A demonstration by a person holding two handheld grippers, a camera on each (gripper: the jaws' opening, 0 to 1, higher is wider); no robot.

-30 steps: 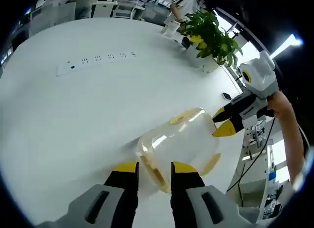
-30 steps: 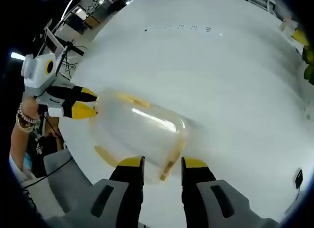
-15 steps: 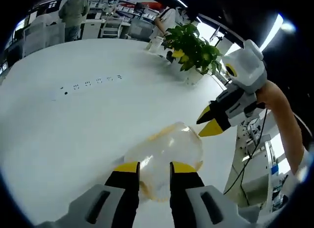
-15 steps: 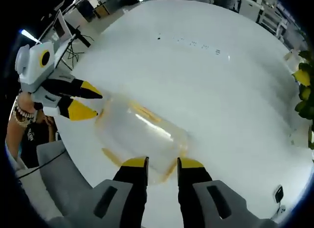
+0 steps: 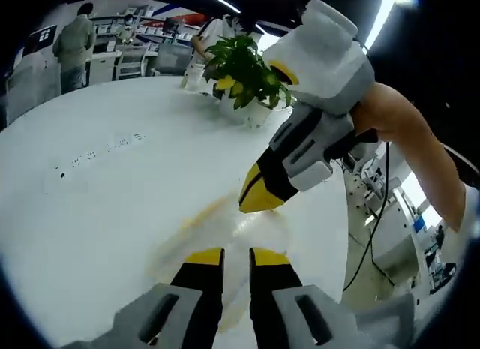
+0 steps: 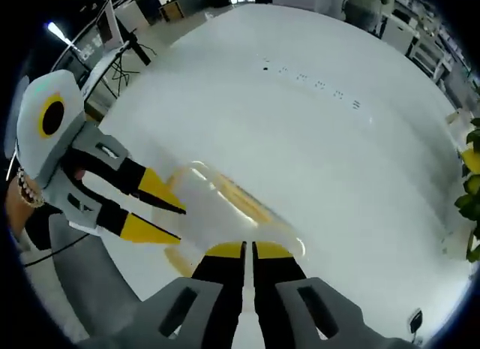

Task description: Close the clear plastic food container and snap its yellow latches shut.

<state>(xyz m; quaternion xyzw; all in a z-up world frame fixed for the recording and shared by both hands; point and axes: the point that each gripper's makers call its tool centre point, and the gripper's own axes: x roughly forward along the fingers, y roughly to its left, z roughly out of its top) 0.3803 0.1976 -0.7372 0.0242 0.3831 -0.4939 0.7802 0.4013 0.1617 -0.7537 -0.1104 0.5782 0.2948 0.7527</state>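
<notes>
Hovering over container [image 6: 225,199]; no legible writing.

Clear plastic food container [image 6: 225,206] lay on round white table [image 6: 315,139], between left gripper [image 6: 154,210] and right gripper [image 6: 248,251]. Potted green plant [image 5: 241,71] stood beyond at far edge; row of sockets [image 5: 97,150] sat mid-table.

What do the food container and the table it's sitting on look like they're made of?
The food container looks like clear, glossy plastic: the white table shows through it and a bright highlight streaks its top, with yellow trim along the edges. The table has a smooth, matte white surface, probably laminate, though that is uncertain.
</notes>
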